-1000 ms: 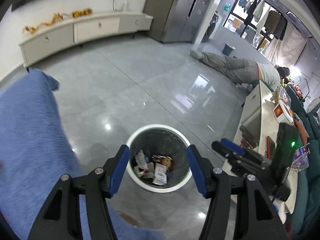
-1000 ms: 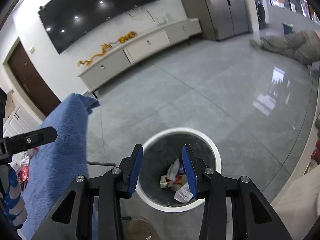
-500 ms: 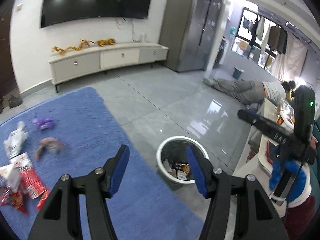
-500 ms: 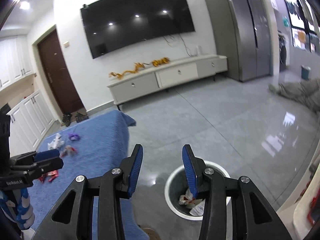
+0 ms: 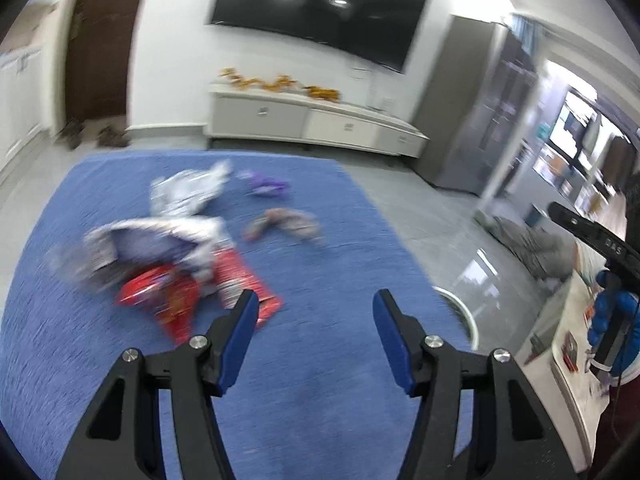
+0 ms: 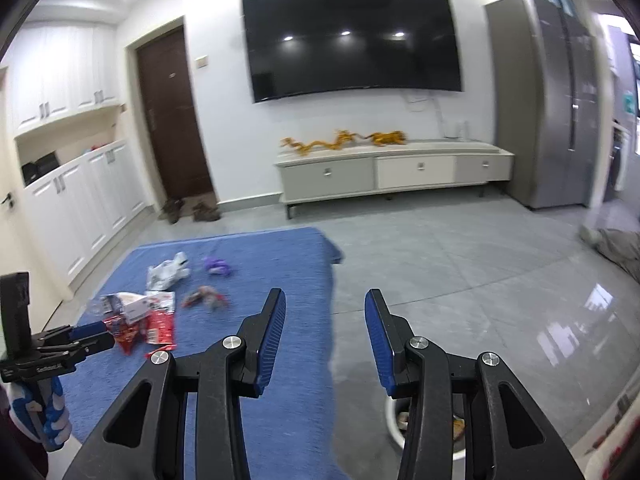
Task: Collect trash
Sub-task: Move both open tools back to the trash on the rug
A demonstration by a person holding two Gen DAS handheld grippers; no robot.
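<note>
Trash lies scattered on a blue rug (image 6: 280, 264): red wrappers (image 6: 160, 320) (image 5: 172, 292), a white crumpled bag (image 6: 168, 274) (image 5: 184, 196), a purple scrap (image 6: 218, 266) (image 5: 268, 186) and a brownish wrapper (image 6: 206, 296) (image 5: 284, 224). My left gripper (image 5: 314, 304) (image 6: 102, 336) hangs open over the rug, just right of the red wrappers, with nothing between its fingers. My right gripper (image 6: 325, 304) is open and empty above the rug's right edge. The white-rimmed bin (image 6: 394, 428) (image 5: 460, 312) with trash inside sits on the tiles, mostly hidden behind the right finger. The left wrist view is blurred.
A low TV cabinet (image 6: 392, 172) and a wall TV (image 6: 352, 40) stand at the far wall, beside a brown door (image 6: 172, 120) with shoes (image 6: 192, 210). White cupboards (image 6: 80, 208) line the left. A person (image 6: 616, 248) lies on the tiles at right. A pale table (image 5: 576, 344) stands near the bin.
Both grippers have swung left, away from the bin and toward the rug. The bin slid from centre to the lower right, and the trash on the rug came into view. Both stayed open.
</note>
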